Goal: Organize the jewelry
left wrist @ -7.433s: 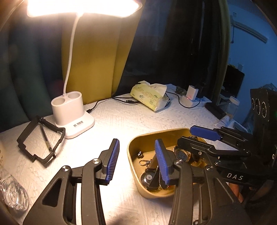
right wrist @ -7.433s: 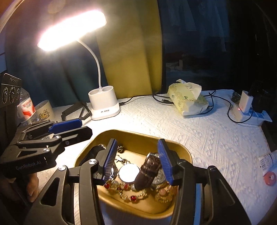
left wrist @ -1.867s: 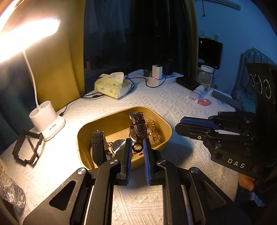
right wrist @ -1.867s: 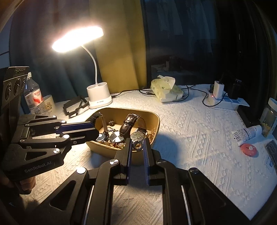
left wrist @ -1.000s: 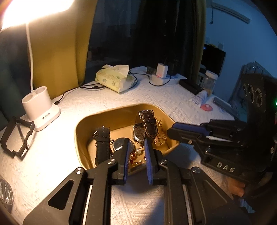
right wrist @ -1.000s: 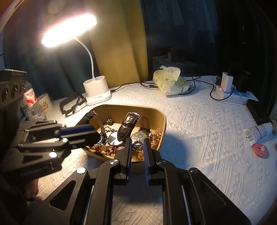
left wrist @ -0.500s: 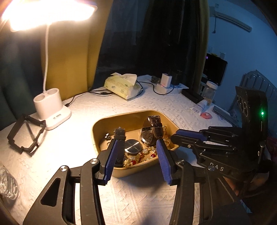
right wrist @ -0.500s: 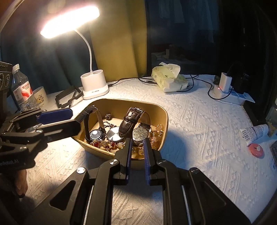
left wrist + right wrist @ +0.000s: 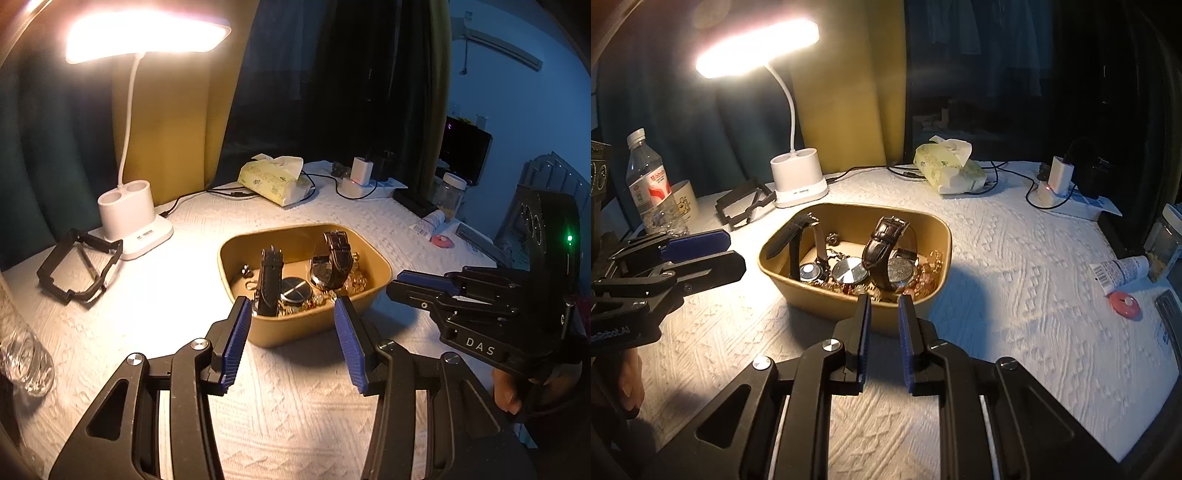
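A tan tray (image 9: 317,326) (image 9: 827,304) stands on the white cloth and holds several watches and gold chains. A black-strap watch (image 9: 269,282) (image 9: 798,240) and a brown-strap watch (image 9: 334,258) (image 9: 888,240) stand up in it. My left gripper (image 9: 291,334) is open and empty, just in front of the tray; it also shows at the left of the right wrist view (image 9: 701,251). My right gripper (image 9: 884,317) has its jaws close together with a small gap and nothing between them, just in front of the tray; it also shows at the right of the left wrist view (image 9: 424,288).
A lit white desk lamp (image 9: 133,218) (image 9: 798,181) stands behind the tray, with a black frame (image 9: 77,266) beside it. A tissue pack (image 9: 947,170), a charger with cables (image 9: 1056,181), a water bottle (image 9: 650,184), a tube (image 9: 1119,271) and a pink disc (image 9: 1124,302) lie around.
My left gripper has opened wide and drawn back from the tray. My right gripper has stayed nearly shut and drawn back slightly. Both are empty.
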`<action>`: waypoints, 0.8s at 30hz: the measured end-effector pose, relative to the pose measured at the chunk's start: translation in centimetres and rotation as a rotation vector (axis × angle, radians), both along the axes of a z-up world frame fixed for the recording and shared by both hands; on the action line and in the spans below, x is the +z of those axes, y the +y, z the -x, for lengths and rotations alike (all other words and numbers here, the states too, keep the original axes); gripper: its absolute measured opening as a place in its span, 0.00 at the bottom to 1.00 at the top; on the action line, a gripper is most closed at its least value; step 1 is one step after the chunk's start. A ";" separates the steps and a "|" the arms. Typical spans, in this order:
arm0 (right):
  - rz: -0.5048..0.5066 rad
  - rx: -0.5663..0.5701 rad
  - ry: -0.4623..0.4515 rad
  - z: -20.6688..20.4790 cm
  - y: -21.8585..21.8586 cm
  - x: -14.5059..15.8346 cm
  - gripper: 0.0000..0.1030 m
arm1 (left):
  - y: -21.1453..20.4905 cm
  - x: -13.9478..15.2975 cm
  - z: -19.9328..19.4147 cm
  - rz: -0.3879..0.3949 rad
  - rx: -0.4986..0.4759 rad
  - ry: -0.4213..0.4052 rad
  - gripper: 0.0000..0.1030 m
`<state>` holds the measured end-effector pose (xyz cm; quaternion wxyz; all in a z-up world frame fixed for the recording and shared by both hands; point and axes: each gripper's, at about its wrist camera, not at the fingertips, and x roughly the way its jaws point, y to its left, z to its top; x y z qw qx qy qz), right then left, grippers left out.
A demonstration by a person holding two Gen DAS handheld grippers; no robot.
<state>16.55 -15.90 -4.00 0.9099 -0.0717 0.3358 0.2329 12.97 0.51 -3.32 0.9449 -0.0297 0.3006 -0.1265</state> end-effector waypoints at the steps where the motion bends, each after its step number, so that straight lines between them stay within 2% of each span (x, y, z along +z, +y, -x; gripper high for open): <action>1: 0.001 -0.001 0.000 0.2 0.0 0.0 0.14 | 0.0 -0.1 0.2 0.000 0.002 0.000 0.48; 11: 0.007 -0.036 -0.012 2.4 -1.0 0.4 0.15 | -0.5 -0.7 2.2 -0.001 0.002 0.021 0.48; 24: -0.015 -0.068 -0.070 5.6 -2.2 2.3 0.20 | -0.9 1.4 5.0 -0.008 0.026 -0.054 0.48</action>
